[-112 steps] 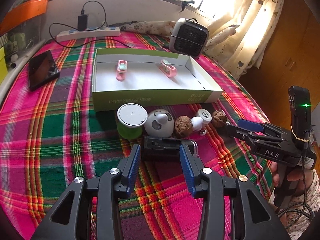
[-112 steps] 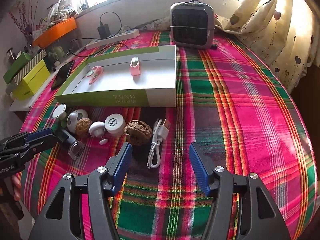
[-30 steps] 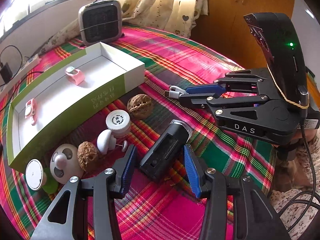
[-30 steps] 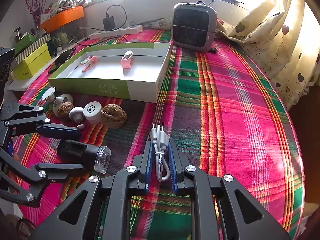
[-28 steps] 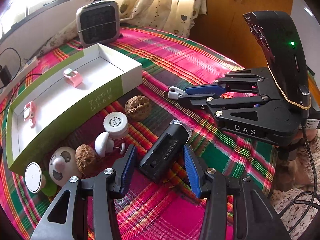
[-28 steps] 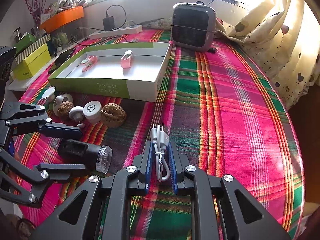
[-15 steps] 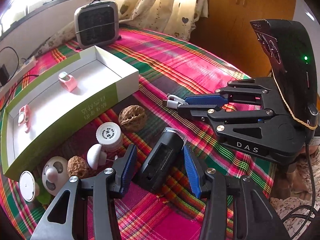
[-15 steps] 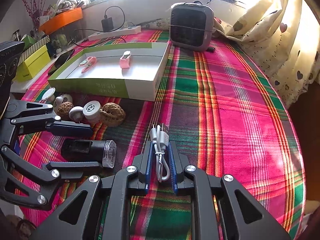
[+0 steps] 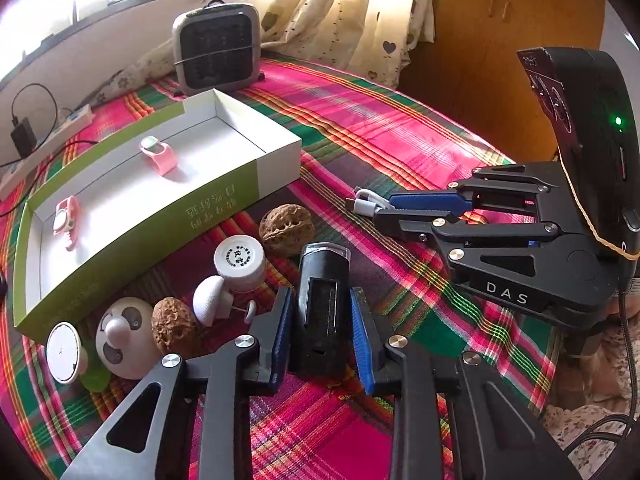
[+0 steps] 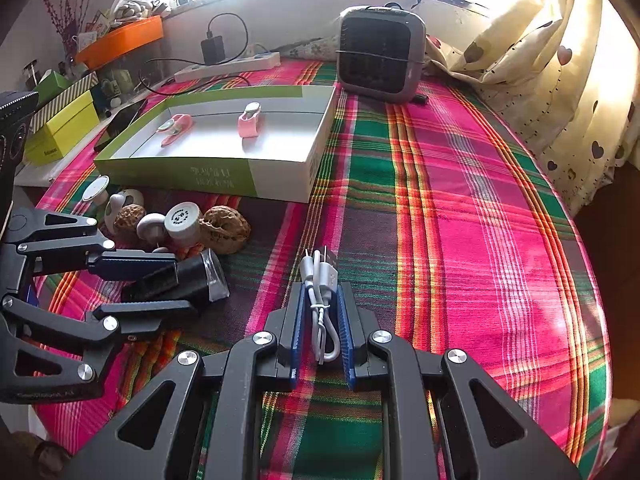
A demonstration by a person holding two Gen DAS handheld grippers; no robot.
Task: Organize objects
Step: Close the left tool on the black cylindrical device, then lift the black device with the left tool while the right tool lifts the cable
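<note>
We see the left gripper (image 9: 320,320) with its jaws just drawn in around the black flashlight (image 9: 322,304), whose body lies lengthwise between the blue pads on the plaid tablecloth (image 9: 400,128), lens end pointing away from us toward the large walnut (image 9: 286,230). The right gripper (image 10: 322,320) is clenched on the coiled white cable (image 10: 320,300), its plugs poking out past the fingertips. Both sit in front of the green-and-white box (image 9: 224,204).

"DAS" in white letters on the right tongs (image 9: 372,210), print on green box (image 9: 200,216) illegible
</note>
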